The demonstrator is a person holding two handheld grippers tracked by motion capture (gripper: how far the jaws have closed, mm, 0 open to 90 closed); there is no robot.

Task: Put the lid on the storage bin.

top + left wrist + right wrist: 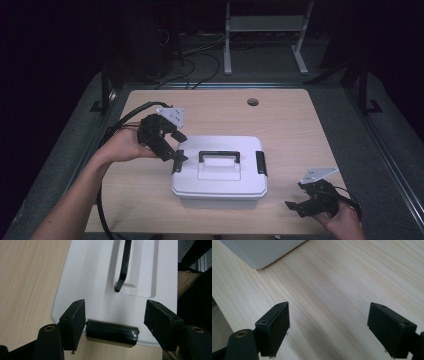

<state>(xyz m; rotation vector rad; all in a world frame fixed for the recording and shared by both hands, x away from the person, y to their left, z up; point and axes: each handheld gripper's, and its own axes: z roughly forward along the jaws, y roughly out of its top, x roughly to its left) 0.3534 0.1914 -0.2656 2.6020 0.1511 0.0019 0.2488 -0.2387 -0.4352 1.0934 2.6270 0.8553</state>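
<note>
A white lidded storage box [220, 175] stands in the middle of the wooden table, with a black carry handle [219, 156] on top and a black latch on each short side. My left gripper [176, 146] is open at the box's left end. In the left gripper view its jaws stand either side of the left latch [112, 333], with the white lid [100, 277] and the handle [124, 265] beyond. My right gripper [296, 206] is open near the table's front right, apart from the box. A corner of the box [262, 252] appears in the right gripper view above bare wood.
The table [300, 130] has a round cable hole [253, 102] near its far edge. The right latch [261, 163] sits on the box's other end. Cables trail off the table's left side. A metal stand [265, 30] is on the floor behind.
</note>
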